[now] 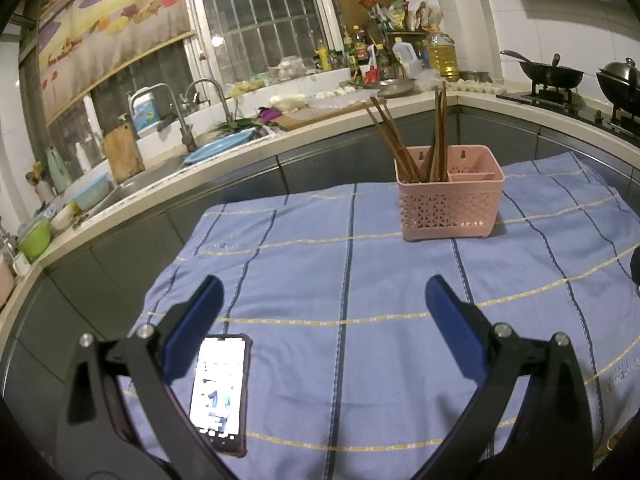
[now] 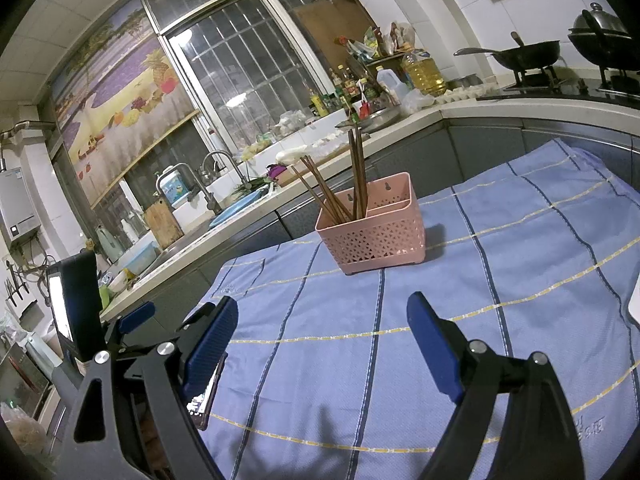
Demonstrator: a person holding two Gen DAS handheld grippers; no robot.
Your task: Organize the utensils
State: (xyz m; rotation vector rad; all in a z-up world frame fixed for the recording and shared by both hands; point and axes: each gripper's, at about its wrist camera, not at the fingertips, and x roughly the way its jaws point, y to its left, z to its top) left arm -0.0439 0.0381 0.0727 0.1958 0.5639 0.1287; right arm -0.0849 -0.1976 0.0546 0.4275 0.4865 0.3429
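Note:
A pink perforated utensil basket (image 1: 451, 204) stands on the blue checked tablecloth (image 1: 360, 280), with several brown chopsticks (image 1: 394, 140) leaning in its left compartment; its right compartment looks empty. It also shows in the right wrist view (image 2: 374, 236), chopsticks (image 2: 356, 172) upright and slanted inside. My left gripper (image 1: 324, 312) is open and empty, low over the cloth well short of the basket. My right gripper (image 2: 324, 328) is open and empty, also short of the basket. The left gripper's body (image 2: 128, 320) shows at the left of the right wrist view.
A lit phone (image 1: 220, 388) lies on the cloth by my left gripper's left finger; it also shows in the right wrist view (image 2: 206, 396). Behind the table runs a counter (image 1: 240, 152) with a sink, bottles and a stove with pans (image 1: 556, 76). A white object (image 2: 635, 304) lies at the cloth's right edge.

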